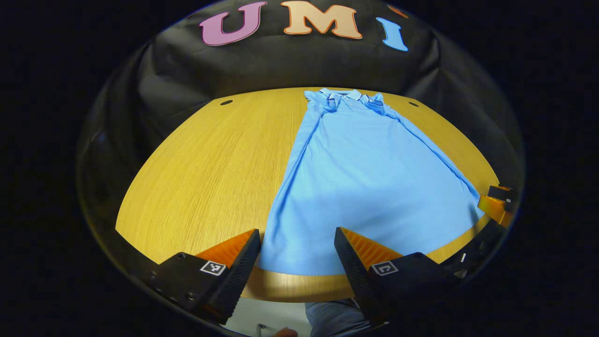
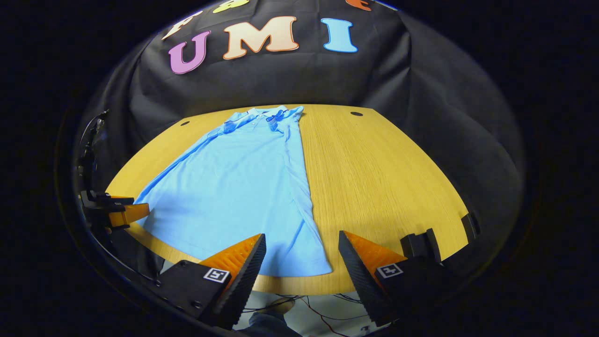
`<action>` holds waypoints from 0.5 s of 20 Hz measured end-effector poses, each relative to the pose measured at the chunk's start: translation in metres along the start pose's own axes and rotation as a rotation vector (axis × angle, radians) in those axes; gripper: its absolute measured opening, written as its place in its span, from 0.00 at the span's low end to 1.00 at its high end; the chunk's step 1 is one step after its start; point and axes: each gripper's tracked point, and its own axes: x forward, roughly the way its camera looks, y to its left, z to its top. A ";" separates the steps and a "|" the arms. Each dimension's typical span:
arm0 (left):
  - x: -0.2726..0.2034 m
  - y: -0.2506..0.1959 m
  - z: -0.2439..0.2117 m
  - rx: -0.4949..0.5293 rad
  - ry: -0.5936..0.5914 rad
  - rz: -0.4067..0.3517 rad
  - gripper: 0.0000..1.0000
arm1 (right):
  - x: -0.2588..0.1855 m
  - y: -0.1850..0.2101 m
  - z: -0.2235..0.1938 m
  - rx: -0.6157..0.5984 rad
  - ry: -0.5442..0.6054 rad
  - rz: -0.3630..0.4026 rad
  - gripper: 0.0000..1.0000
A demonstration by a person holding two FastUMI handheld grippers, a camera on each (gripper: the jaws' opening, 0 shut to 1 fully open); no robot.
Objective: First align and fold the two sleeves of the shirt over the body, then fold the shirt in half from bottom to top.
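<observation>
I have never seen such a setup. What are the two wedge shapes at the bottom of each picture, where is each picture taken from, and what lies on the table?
The wedges are the two fingers of a handheld gripper; a person holds one in each hand. Each picture comes from a camera riding on one gripper, looking forward along its fingers. The left gripper and the right gripper are both open and hold nothing. On the wooden table lies a blue shirt, flat, collar at the far end, sleeves already folded over the body. Each gripper hovers at a corner of the near hem, one at each side.
</observation>
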 end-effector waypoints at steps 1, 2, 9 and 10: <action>0.000 -0.001 -0.004 0.012 0.013 -0.003 0.95 | 0.002 0.001 -0.002 -0.005 0.005 0.000 0.98; 0.000 -0.001 -0.002 0.016 -0.003 -0.006 0.95 | 0.004 0.002 -0.005 -0.009 0.010 0.001 0.98; 0.000 -0.014 -0.004 0.003 -0.073 -0.058 0.95 | 0.010 0.005 -0.025 0.042 0.065 -0.002 0.98; 0.002 -0.019 -0.005 0.016 -0.077 -0.071 0.89 | 0.011 0.008 -0.028 0.032 0.069 0.009 0.95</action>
